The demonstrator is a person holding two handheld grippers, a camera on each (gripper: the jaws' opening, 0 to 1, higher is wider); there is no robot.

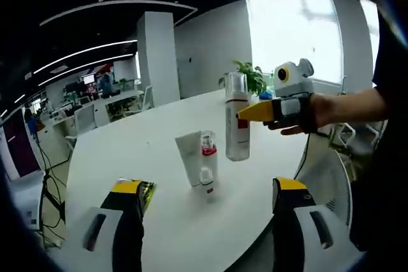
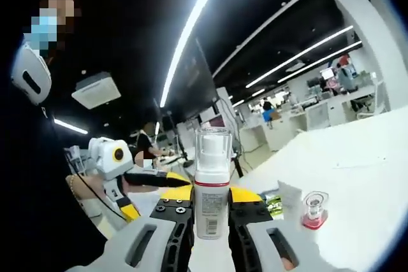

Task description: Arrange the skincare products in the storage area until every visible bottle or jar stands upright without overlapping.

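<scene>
My right gripper [image 1: 250, 113] comes in from the right, shut on a tall white bottle [image 1: 237, 128] with a clear cap and red lettering. The bottle is upright, and I cannot tell whether its base touches the white table [image 1: 121, 151]. In the right gripper view that bottle [image 2: 212, 205] stands between the closed jaws of the right gripper [image 2: 211, 194]. Left of it sit a white tube [image 1: 189, 157], a small red-collared bottle [image 1: 208, 146] and a tiny white bottle [image 1: 206, 181]. My left gripper [image 1: 210, 186] is open and holds nothing, nearer than these.
A green and yellow packet [image 1: 146, 192] lies by my left jaw. The person's hand [image 1: 322, 109] holds the right gripper over the table's right edge, with a white chair [image 1: 328, 173] below. A potted plant [image 1: 252, 76] stands at the far side.
</scene>
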